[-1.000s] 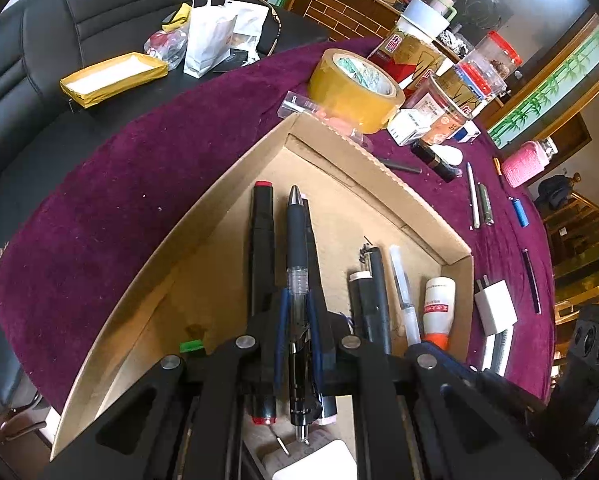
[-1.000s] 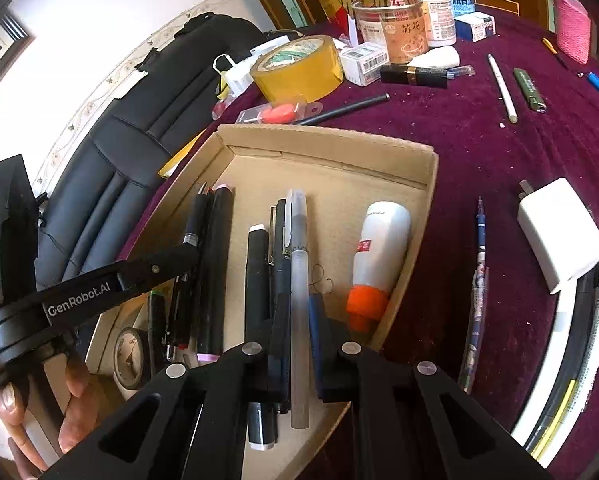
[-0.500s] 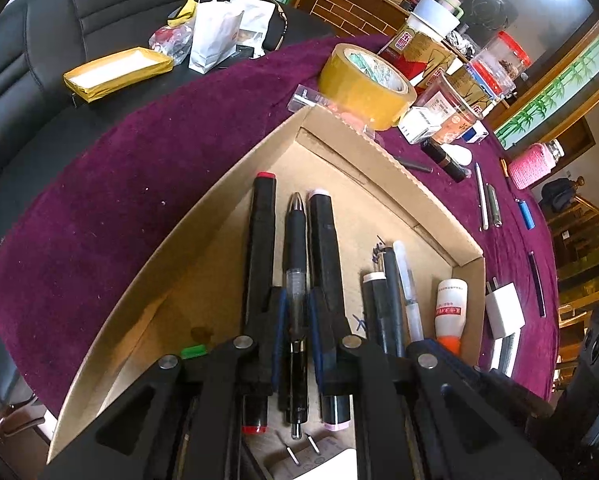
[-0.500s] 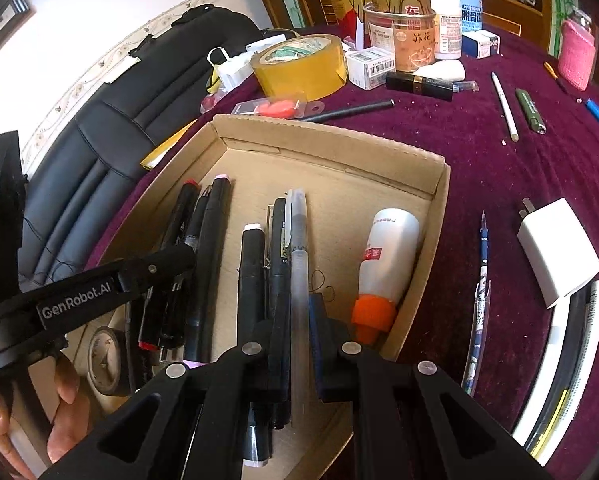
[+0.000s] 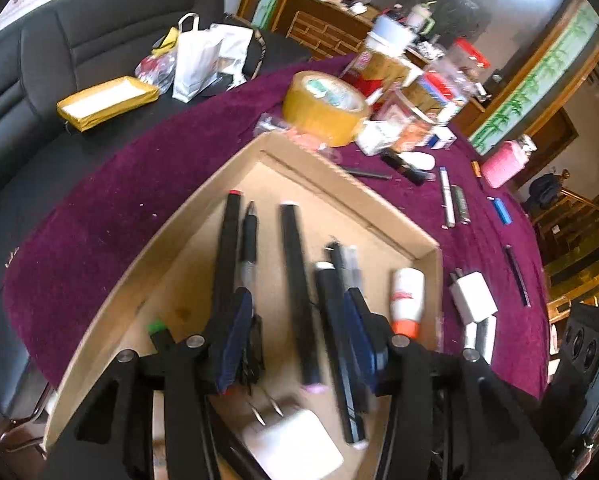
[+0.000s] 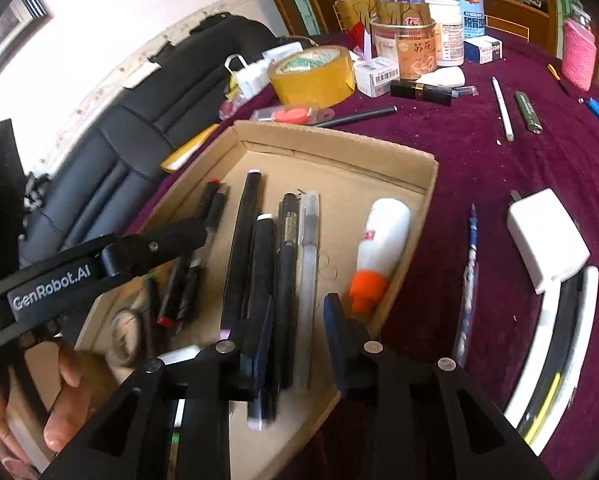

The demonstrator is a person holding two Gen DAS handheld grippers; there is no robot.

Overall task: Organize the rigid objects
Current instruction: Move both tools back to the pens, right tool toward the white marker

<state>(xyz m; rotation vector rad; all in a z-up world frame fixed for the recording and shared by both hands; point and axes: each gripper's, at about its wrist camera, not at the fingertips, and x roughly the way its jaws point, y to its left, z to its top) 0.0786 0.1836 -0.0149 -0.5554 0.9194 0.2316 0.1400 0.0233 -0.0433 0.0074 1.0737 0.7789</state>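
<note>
A shallow cardboard tray (image 5: 339, 184) (image 6: 339, 140) on purple cloth holds a row of pens and markers. My left gripper (image 5: 297, 332) hangs over its near end, jaws opening. The black click pen (image 5: 248, 236) lies loose by its left finger, and a black pink-ended marker (image 5: 293, 280) lies under the gap, untouched. My right gripper (image 6: 299, 336) is opening too. The clear pen (image 6: 309, 256) rests in the tray below its gap, with neither pad on it. A white glue bottle (image 6: 383, 236) with an orange cap lies at the tray's right side.
A yellow tape roll (image 6: 311, 76), jars and small boxes crowd the cloth behind the tray. Loose pens (image 6: 503, 108), a patterned pen (image 6: 469, 280) and a white charger (image 6: 547, 236) lie to the right. A person's hand (image 6: 59, 400) holds the left gripper. A black sofa (image 5: 59, 40) stands to the left.
Both grippers went from shut to open: the left let go of the black click pen, the right of the clear pen. Both pens now lie in the tray, and the grippers lifted back slightly.
</note>
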